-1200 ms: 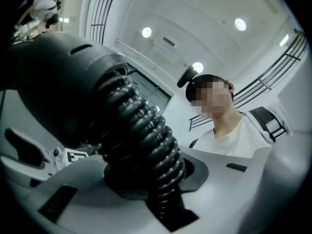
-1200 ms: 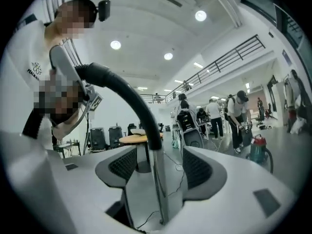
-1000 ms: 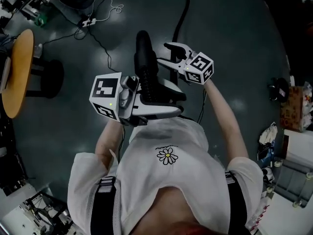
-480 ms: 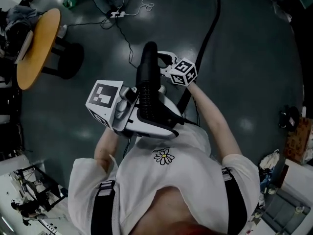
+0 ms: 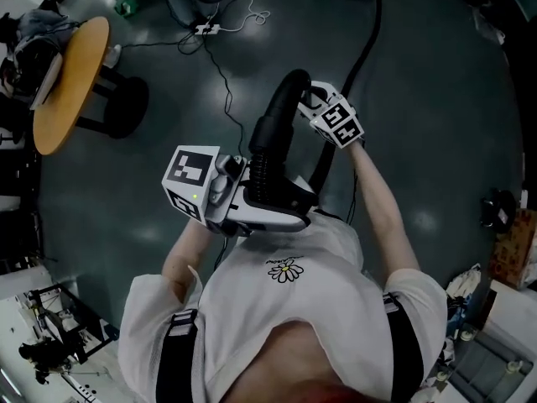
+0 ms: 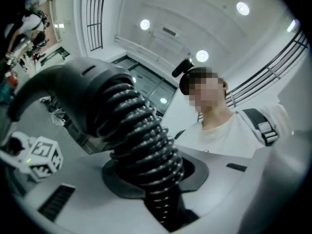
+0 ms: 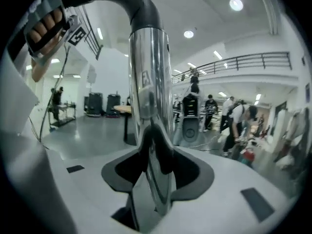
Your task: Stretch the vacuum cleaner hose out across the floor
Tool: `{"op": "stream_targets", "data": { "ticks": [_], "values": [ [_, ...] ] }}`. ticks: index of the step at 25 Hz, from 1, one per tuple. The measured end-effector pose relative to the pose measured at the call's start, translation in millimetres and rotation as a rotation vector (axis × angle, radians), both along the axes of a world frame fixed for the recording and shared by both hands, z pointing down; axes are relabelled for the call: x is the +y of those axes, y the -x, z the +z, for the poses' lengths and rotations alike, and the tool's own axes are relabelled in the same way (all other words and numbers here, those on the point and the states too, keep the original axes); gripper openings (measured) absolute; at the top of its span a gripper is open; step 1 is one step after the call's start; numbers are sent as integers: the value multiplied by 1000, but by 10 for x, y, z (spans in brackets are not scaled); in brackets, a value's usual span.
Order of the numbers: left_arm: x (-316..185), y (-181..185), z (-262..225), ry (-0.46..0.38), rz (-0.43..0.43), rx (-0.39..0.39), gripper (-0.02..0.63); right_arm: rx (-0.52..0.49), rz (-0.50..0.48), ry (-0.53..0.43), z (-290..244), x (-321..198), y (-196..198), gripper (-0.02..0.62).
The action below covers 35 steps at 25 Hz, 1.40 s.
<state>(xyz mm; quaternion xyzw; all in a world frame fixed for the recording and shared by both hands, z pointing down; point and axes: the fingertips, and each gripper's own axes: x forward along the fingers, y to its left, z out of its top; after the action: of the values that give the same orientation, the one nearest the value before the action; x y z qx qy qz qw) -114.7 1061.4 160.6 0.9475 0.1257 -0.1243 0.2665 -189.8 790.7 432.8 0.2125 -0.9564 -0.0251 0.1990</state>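
While the right tongs (image 5: 312, 101) are being clenched onto the chrome wand (image 7: 150, 77), the ribbed hose (image 6: 139, 130) is being gripped in the left tongs (image 5: 267, 193), near and above the floor (image 5: 436, 141); stretching is probably being readied.

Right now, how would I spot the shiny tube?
Start at the person's white shirt, follow the right arm to the right tool. Its jaws have just been closing on a smooth, mirror-bright silver metal tube, unlike the ribbed black hose in the left tool.

Left claw (image 5: 285, 204) clamps the hose (image 5: 270, 141); right claw (image 5: 309, 99), jaws just closing, grips its metal tube (image 7: 150, 72).
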Motion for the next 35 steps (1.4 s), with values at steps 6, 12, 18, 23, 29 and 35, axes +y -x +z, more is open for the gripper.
{"op": "stream_targets", "data": {
  "ticks": [6,12,18,23,29,35],
  "values": [
    [-657,276,804,-78,-475,-407,94,279,353,-390,-995,-924,-1481,181],
    [-1278,517,731,-162,-750,-416,98,512,481,-789,-2328,-760,-2322,181],
    [-1215,165,601,-391,-647,-452,98,659,622,-1000,-3054,-349,-2826,181],
    [-747,-360,709,-499,-471,-459,98,641,749,-1030,-3146,-115,-3226,181],
    [-128,-913,778,-589,-163,-408,98,565,840,-1162,-3648,188,-3386,181],
    [438,-1431,982,-749,112,-353,98,623,807,-1406,-4441,646,-3143,181]
  ]
}}
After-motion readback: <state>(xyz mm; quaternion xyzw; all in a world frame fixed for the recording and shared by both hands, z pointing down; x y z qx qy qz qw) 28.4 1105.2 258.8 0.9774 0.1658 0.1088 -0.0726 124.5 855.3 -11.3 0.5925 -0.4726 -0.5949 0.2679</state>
